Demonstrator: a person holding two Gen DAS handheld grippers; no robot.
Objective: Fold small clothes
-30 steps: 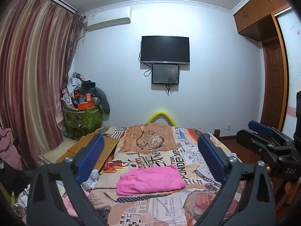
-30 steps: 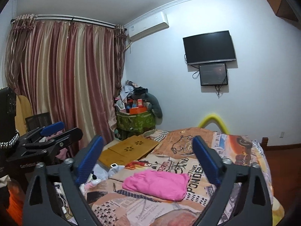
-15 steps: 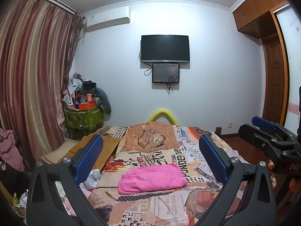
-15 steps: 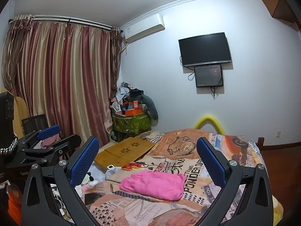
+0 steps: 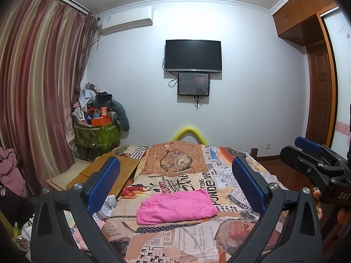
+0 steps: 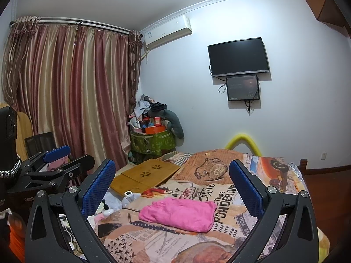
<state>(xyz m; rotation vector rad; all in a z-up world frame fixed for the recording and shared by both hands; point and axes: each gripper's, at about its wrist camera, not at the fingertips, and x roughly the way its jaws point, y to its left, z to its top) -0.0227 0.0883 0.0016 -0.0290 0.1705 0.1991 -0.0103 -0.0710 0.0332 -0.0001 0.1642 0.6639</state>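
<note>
A folded pink garment lies flat on the printed bedspread, near the bed's middle; it also shows in the right wrist view. My left gripper is open and empty, held above and short of the garment. My right gripper is open and empty too, also raised in front of the garment. The right gripper shows at the right edge of the left wrist view. The left gripper shows at the left edge of the right wrist view.
A wooden lap desk lies at the bed's left side, with a pump bottle and clutter beside it. A green bin piled with things stands by the curtain. A TV hangs on the far wall. A door is on the right.
Both grippers have tilted slightly up and back; the garment sits a little lower in both views. The garment itself has not moved.
</note>
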